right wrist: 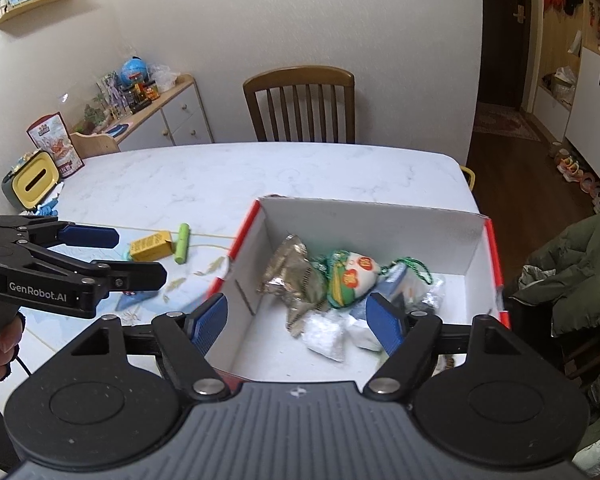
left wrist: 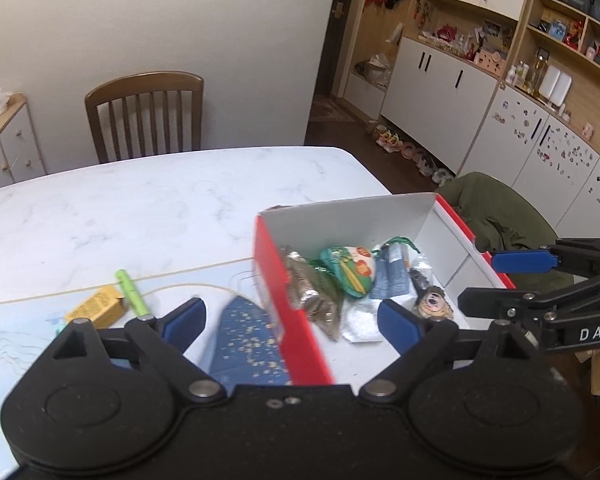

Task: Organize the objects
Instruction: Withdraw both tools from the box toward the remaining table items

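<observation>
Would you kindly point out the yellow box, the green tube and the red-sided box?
yellow box (right wrist: 151, 245), right wrist view, its printed side.
green tube (right wrist: 182, 242), right wrist view, mid-body.
red-sided box (left wrist: 274, 280), left wrist view, red outer wall.

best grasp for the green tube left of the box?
Pinch the green tube across its middle, from above. It lies flat on the table, so only its top and long sides are free. The yellow carton sits close on one long side, so set the fingers carefully there. The left hand-held gripper is open and nearer; that makes it the likelier choice.
</observation>
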Tool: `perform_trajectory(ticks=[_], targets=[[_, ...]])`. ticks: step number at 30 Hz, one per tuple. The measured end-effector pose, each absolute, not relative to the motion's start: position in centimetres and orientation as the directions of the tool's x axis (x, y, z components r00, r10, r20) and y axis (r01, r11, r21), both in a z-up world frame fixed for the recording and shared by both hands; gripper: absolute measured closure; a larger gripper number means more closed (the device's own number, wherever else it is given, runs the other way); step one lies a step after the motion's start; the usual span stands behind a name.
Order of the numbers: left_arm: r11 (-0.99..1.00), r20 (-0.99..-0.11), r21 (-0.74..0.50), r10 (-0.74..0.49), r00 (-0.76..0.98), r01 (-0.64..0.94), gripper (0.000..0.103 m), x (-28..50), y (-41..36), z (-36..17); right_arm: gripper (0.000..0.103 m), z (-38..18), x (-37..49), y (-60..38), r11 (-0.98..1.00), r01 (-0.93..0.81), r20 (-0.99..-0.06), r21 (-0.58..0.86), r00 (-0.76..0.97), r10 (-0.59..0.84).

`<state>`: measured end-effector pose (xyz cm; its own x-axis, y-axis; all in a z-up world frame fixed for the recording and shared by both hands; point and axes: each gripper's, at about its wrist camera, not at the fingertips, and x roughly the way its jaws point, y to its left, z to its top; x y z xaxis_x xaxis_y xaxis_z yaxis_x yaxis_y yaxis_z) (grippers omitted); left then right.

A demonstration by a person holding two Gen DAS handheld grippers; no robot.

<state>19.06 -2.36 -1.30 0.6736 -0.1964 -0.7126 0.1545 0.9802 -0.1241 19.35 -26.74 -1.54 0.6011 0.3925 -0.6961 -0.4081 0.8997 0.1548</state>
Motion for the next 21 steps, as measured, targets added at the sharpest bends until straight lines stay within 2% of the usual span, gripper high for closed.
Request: perform_trajectory(ticks=[7, 14, 21], targets=[[0.986, -0.699, -0.114, -0.169, 0.694, 0.125, 0.002, 17.4, 2.0, -1.1, 0.023, -1.5, 18.4, -23.0, 0.889, -0.426, -0.683, 0.169, 0.599, 0.417], [0.989, -0.705, -0.121, -0.149, 0.694, 0.089, 0.001, 16.7, 6.6, -1.8, 0.021, -1.6, 18.0, -19.0, 0.869, -0.446, -0.665, 0.217, 0.584, 0.466], [0.993, -0.714, -0.104, -0.115, 0.691, 0.058, 0.0, 16.3, 10.8, -3.0, 0.017, -1.8, 17.7, -14.8, 0.861, -0.465, -0.657, 0.205, 0.587, 0.474]])
